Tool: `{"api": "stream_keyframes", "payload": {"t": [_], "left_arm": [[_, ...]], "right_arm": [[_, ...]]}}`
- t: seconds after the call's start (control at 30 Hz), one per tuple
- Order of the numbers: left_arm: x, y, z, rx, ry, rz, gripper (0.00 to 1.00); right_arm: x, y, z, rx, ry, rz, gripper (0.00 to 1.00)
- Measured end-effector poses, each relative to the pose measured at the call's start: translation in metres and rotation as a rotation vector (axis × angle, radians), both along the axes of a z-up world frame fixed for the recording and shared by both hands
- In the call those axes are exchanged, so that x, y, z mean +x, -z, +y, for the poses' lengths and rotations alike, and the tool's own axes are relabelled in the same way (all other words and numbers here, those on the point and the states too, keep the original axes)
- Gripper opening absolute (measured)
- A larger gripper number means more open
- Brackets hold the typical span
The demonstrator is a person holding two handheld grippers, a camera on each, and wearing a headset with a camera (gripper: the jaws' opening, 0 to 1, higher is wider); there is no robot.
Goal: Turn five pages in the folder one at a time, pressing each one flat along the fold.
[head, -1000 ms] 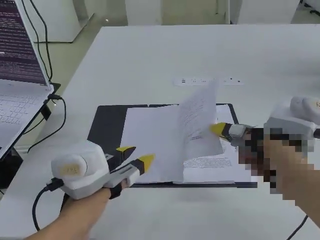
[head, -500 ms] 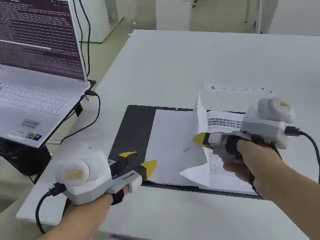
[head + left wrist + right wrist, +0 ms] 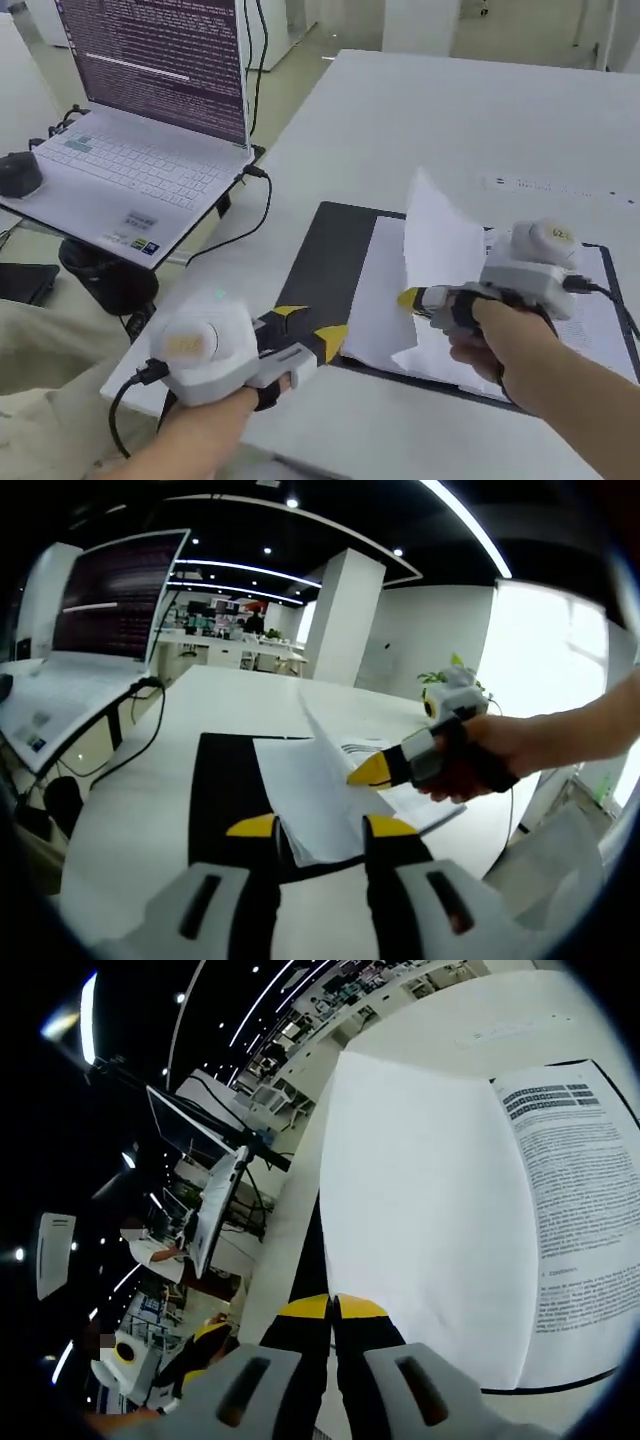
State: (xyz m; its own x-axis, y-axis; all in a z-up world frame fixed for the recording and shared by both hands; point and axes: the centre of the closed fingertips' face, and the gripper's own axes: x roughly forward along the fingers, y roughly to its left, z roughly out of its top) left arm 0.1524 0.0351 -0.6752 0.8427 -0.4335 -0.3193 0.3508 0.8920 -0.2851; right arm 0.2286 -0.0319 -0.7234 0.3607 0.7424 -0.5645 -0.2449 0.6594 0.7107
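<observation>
Head view gives us the page (image 3: 440, 235) mid-turn: one white sheet standing up from the open folder (image 3: 335, 250) and leaning toward its left half. The right gripper (image 3: 410, 297) has the page by its lower free edge. In the right gripper view the jaws are pressed tight together on that edge, with the blank back of the sheet rising ahead of them.

We judge the page to be thin, light and limp. It will sag and crease if we drag it, and it may tear at the bound edge if we pull it away from the fold. The free outer edge is the right place to grip it, lightly, so that it can arc over.

The black folder lies open and flat. Its left half carries turned sheets (image 3: 375, 300) showing blank backs. Its right half shows a printed sheet (image 3: 570, 1190) lying face up.

The left gripper (image 3: 315, 325) sits just beside the folder's near left corner. Its jaws are apart with nothing between them. We cannot tell whether it touches the surface.

Everything rests on a white table (image 3: 420, 110). An open laptop (image 3: 150, 150) stands well apart to the left, with a cable (image 3: 262, 205) trailing from it.
</observation>
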Motion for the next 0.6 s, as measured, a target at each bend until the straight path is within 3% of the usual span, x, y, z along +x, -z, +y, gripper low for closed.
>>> {"api": "stream_keyframes", "payload": {"t": [0.27, 0.43, 0.6], "left_arm": [[-0.007, 0.007, 0.008, -0.007, -0.021, 0.026, 0.32], [-0.004, 0.01, 0.014, -0.011, -0.033, 0.034, 0.32], [-0.003, 0.016, 0.013, -0.007, -0.023, 0.046, 0.32]], "right_arm": [[0.006, 0.023, 0.025, -0.03, -0.007, 0.04, 0.0], [0.007, 0.042, 0.027, -0.061, 0.003, 0.075, 0.0], [0.007, 0.052, 0.028, -0.034, 0.051, 0.115, 0.0]]}}
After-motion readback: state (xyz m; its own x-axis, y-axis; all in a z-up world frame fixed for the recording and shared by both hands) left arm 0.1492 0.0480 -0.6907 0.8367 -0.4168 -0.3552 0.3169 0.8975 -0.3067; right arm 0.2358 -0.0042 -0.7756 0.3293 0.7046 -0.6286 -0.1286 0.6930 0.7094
